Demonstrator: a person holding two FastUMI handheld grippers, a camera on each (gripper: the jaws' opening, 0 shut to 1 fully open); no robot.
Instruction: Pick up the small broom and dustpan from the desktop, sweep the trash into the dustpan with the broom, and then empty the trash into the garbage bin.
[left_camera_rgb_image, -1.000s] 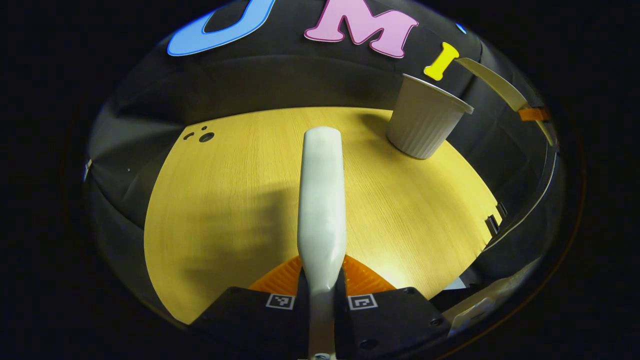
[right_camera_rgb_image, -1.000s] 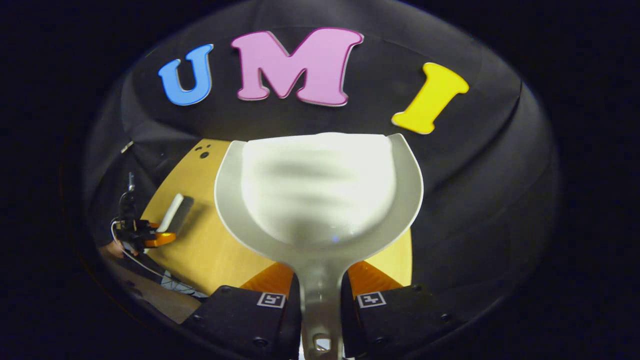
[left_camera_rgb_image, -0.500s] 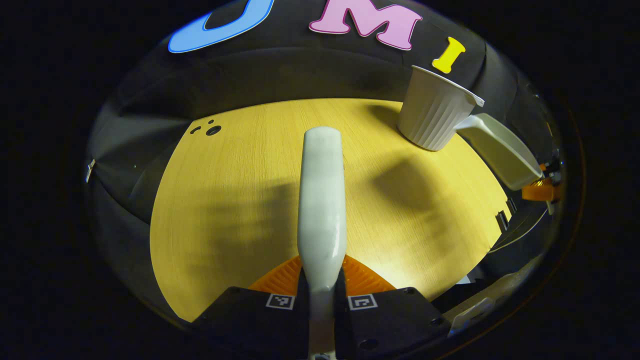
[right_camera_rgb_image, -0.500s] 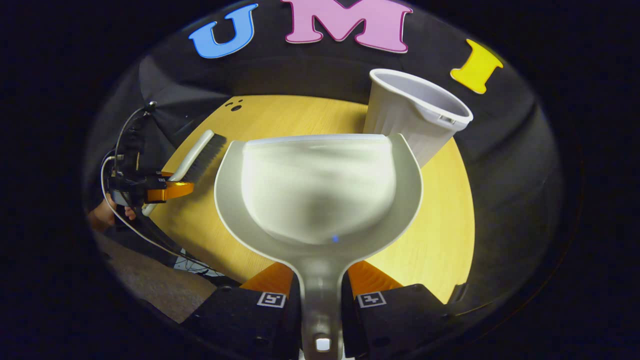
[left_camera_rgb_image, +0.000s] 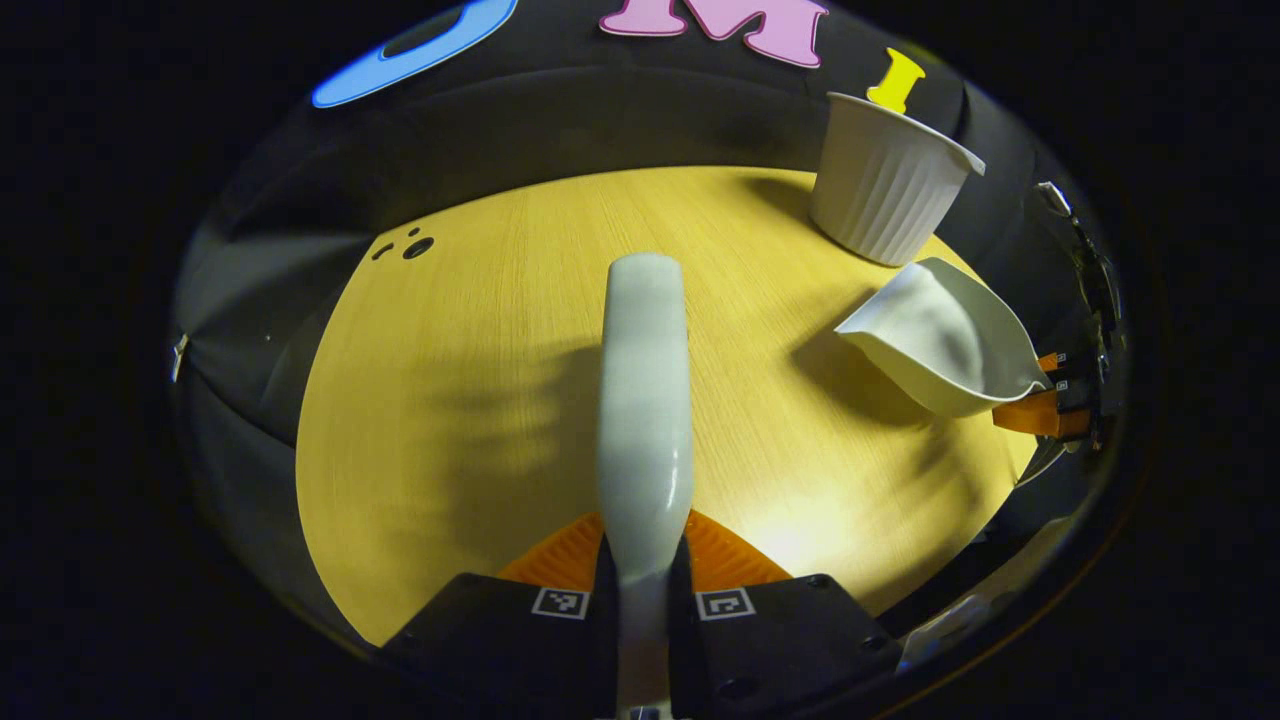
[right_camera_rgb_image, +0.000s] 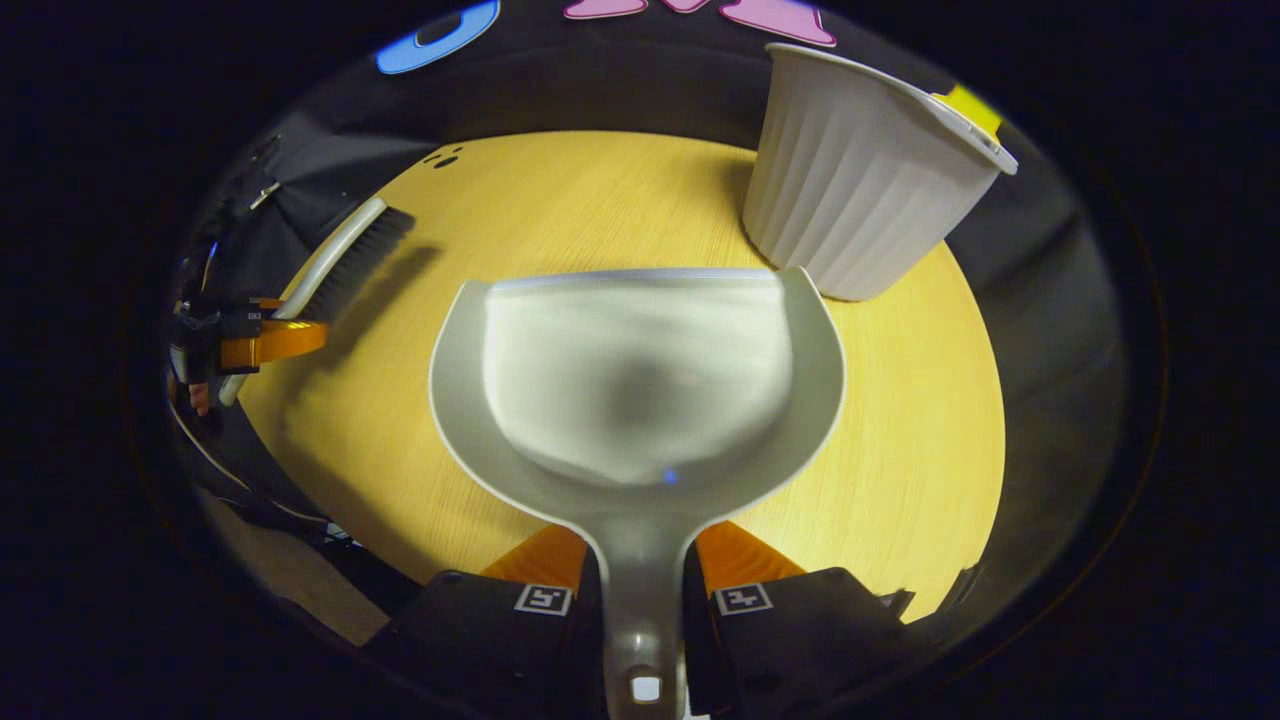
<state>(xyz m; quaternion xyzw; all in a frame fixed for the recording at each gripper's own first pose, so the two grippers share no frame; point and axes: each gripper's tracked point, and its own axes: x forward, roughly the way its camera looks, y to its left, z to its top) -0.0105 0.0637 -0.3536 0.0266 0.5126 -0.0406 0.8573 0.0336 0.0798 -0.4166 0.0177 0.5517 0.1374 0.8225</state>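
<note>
Both tools gripped, held above the desktop (right_camera_rgb_image: 900, 420).
Left gripper (left_camera_rgb_image: 645, 575) clamps the broom (left_camera_rgb_image: 645, 400), bristles hidden in its own view; right gripper (right_camera_rgb_image: 640, 585) clamps the dustpan (right_camera_rgb_image: 635, 390) handle. Pan's inside blurred, contents unclear. Garbage bin (right_camera_rgb_image: 860, 180) stands far right.

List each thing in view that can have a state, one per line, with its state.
Broom: held off the desktop by its handle, bristles down.
Dustpan: held by its handle, pan looks empty.
Garbage bin: upright on the desktop, open top.
Left gripper: shut on the broom handle.
Right gripper: shut on the dustpan handle.
Desktop: no trash visible on it.
</note>
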